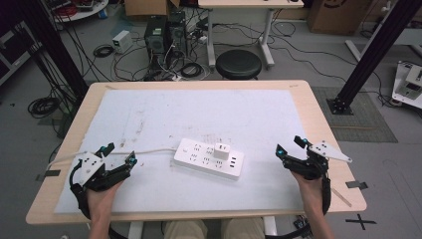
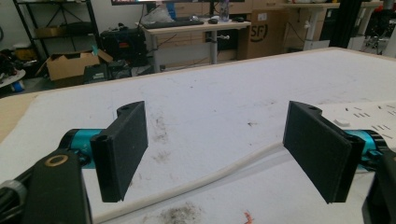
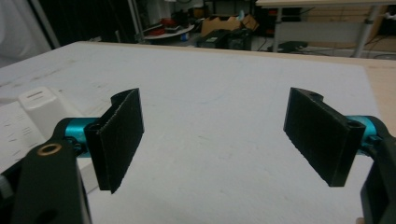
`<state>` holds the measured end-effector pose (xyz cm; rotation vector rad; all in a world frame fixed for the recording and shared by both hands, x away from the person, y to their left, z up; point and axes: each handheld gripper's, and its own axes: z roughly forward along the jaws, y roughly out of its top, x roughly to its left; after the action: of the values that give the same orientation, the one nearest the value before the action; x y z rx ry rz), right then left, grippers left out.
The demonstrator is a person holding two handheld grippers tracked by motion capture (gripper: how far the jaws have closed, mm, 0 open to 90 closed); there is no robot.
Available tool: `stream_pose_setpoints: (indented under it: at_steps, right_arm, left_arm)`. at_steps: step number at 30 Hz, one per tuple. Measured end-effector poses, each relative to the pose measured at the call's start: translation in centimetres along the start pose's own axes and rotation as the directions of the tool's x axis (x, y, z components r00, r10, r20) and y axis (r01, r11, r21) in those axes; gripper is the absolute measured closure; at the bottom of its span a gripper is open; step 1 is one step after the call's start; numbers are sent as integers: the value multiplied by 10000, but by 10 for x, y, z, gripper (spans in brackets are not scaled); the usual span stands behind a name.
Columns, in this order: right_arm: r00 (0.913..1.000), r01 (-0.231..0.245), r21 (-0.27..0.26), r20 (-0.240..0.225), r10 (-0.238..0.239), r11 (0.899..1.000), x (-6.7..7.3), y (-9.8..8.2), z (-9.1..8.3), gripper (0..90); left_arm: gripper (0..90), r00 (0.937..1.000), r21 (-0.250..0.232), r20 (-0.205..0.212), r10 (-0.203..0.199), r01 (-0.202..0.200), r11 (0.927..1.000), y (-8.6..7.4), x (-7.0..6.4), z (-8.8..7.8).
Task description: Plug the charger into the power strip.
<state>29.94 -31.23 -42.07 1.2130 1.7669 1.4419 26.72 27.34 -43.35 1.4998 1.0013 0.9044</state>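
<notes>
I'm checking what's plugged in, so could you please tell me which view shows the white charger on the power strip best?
The high view: the charger sits whole on the power strip. The right gripper view cuts it off at the left edge; the left gripper view catches the strip's corner.

The power strip [image 3: 14, 135] is cut off by the right gripper view's left edge; its white cord [image 2: 196, 184] leaves the left gripper view's bottom edge.

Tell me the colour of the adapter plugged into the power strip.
White, like the power strip under it; the adapter shows best in the high view.
</notes>
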Motion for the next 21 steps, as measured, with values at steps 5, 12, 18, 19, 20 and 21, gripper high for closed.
stream_pose_setpoints:
  at_steps: [5,12,18,19,20,21]
  right_arm:
    - [9997,-135,-99,191,137,9999,-7,-7,-6,205]
    - [9998,-178,-45,104,178,9998,-9,-9,-6,205]
    - [10000,-78,102,-60,79,9999,-6,-7,-5,205]
    - [10000,-78,102,-60,79,9999,-6,-7,-5,205]
    - [10000,15,69,-67,-15,10000,-6,-7,-5,205]
    - [10000,-5,75,-68,6,10000,-6,-7,-6,205]
  left_arm:
    - [221,10000,44,28,30,-30,10000,0,-1,1]
    - [221,10000,71,-17,88,-88,9999,1,0,0]
    - [221,10000,79,26,90,-90,9999,2,-2,1]
    - [221,10000,79,26,90,-90,9999,2,-2,1]
    - [221,9999,76,27,144,-144,9999,2,-2,2]
    - [221,9999,66,28,136,-136,9999,2,-3,2]
